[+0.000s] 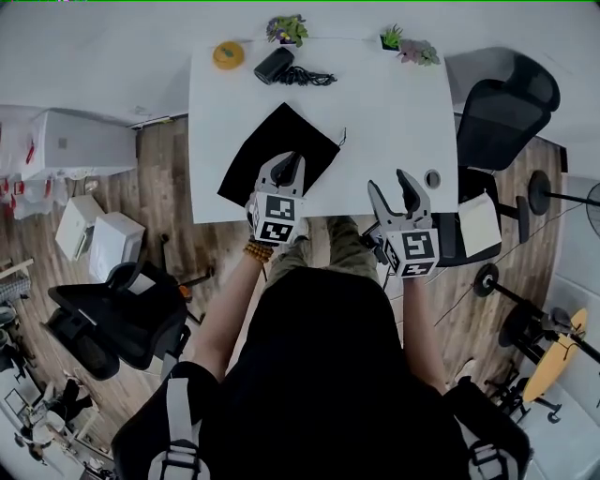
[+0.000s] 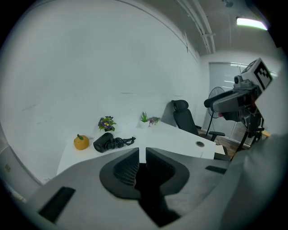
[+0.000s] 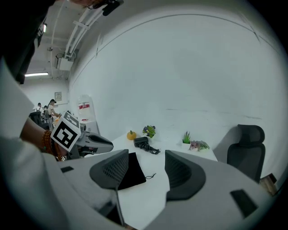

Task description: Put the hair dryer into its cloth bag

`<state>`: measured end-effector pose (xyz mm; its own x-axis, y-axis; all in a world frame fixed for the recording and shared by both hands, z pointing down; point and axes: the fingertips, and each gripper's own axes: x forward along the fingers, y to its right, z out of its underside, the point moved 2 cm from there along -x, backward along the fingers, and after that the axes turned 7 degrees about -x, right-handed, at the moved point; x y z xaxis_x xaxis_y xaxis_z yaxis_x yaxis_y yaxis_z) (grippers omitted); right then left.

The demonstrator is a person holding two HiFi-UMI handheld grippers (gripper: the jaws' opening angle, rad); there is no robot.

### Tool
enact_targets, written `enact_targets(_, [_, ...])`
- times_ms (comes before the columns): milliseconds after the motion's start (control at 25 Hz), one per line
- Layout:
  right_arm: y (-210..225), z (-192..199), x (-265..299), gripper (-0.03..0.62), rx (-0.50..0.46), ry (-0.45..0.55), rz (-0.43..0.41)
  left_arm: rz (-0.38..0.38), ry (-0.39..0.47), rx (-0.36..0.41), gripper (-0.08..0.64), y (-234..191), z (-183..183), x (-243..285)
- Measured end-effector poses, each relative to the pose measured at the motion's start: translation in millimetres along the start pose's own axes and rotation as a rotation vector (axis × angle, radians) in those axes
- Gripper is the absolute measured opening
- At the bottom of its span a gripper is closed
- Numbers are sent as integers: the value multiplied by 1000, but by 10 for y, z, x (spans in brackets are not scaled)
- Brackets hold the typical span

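Observation:
The black hair dryer (image 1: 274,66) lies at the table's far edge with its coiled cord (image 1: 307,77) beside it; it also shows in the left gripper view (image 2: 103,142) and the right gripper view (image 3: 142,142). The black cloth bag (image 1: 278,152) lies flat near the table's front edge (image 3: 132,176). My left gripper (image 1: 289,163) hovers over the bag's near corner, jaws shut with nothing between them (image 2: 142,150). My right gripper (image 1: 391,186) hangs open over the table's front right (image 3: 146,161), empty, to the right of the bag.
An orange pumpkin-like ornament (image 1: 228,54) and two small potted plants (image 1: 287,29) (image 1: 392,37) line the white table's (image 1: 394,112) far edge. A round cable hole (image 1: 432,178) sits at the front right. A black office chair (image 1: 502,112) stands to the right.

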<state>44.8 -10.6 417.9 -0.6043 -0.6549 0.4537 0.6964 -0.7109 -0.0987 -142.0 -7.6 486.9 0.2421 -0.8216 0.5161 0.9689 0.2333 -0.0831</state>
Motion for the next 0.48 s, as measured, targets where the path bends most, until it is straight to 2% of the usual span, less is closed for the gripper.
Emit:
enact_targets(80, [101,-16,122,251,4,2,-29,-22,-13,7,26,-13,-17,136])
enact_targets(280, [423,-42,508,250,10,28,-116,-70,-77,85,26,-45,-16,555])
enact_targets(480, [722,9,886,250,26,38,-200,-118,-211,138,52,-112,199,992])
